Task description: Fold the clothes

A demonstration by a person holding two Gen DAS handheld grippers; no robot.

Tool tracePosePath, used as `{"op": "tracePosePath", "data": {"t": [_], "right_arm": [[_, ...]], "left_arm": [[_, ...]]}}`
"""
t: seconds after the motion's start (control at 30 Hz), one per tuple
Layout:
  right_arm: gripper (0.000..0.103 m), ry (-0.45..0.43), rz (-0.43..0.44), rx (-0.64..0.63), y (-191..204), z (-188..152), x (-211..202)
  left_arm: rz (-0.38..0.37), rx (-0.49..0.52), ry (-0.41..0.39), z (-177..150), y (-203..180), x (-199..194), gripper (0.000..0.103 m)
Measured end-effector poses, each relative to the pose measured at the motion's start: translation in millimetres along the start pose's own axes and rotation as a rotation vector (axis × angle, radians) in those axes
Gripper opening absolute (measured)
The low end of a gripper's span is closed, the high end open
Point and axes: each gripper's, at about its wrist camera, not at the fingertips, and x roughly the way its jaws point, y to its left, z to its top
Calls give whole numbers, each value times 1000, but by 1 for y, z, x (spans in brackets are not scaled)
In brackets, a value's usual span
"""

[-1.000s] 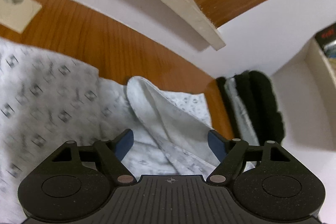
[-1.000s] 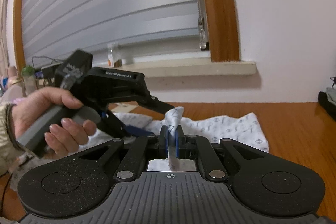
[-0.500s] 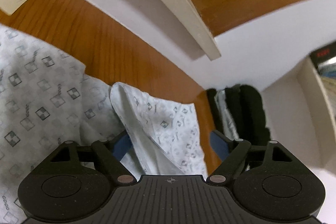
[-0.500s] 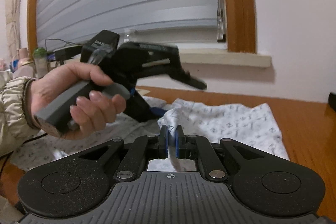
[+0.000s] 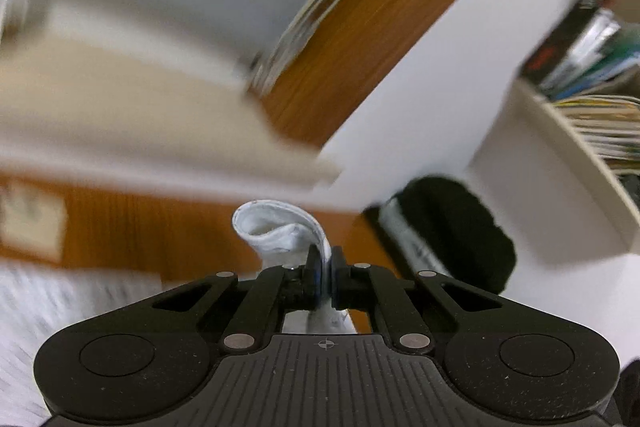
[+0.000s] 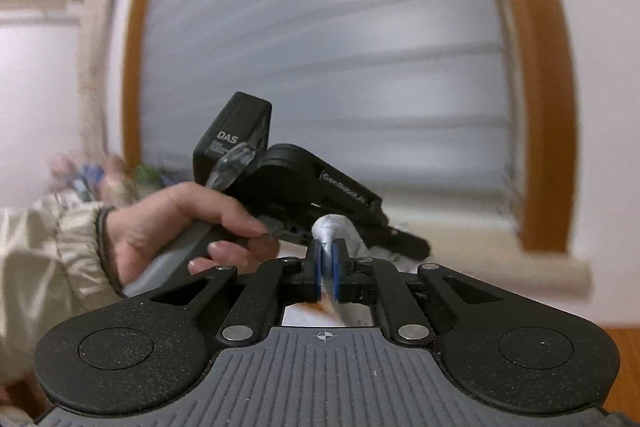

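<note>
The white printed garment [image 5: 280, 231] is pinched in two places and lifted off the wooden surface [image 5: 160, 239]: the left gripper [image 5: 325, 277] has its fingers clenched on a curled fold, the right gripper [image 6: 328, 273] on another. A hand [image 6: 176, 227] grips the left handle by the window blind [image 6: 340, 47].

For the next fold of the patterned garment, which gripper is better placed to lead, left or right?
Neither clearly. The left gripper and the right gripper are each shut on a pinch of the white patterned garment, both raised. Probably they carry it over together; the blurred frames show no advantage.
</note>
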Motion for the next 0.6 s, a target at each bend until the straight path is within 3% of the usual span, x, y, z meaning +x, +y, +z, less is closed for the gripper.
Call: {"op": "tracePosePath", "data": {"t": [0.2, 0.3, 0.47, 0.6], "right_arm": [[7, -168, 112, 103, 52, 82, 33], [7, -199, 180, 143, 82, 105, 51], [7, -191, 232, 140, 133, 116, 93], [7, -120, 256, 142, 157, 96, 144]], "left_arm": [[85, 108, -143, 62, -32, -128, 4], [163, 146, -195, 77, -39, -190, 4], [259, 121, -229, 78, -10, -259, 4], [294, 59, -226, 59, 38, -285, 4]]}}
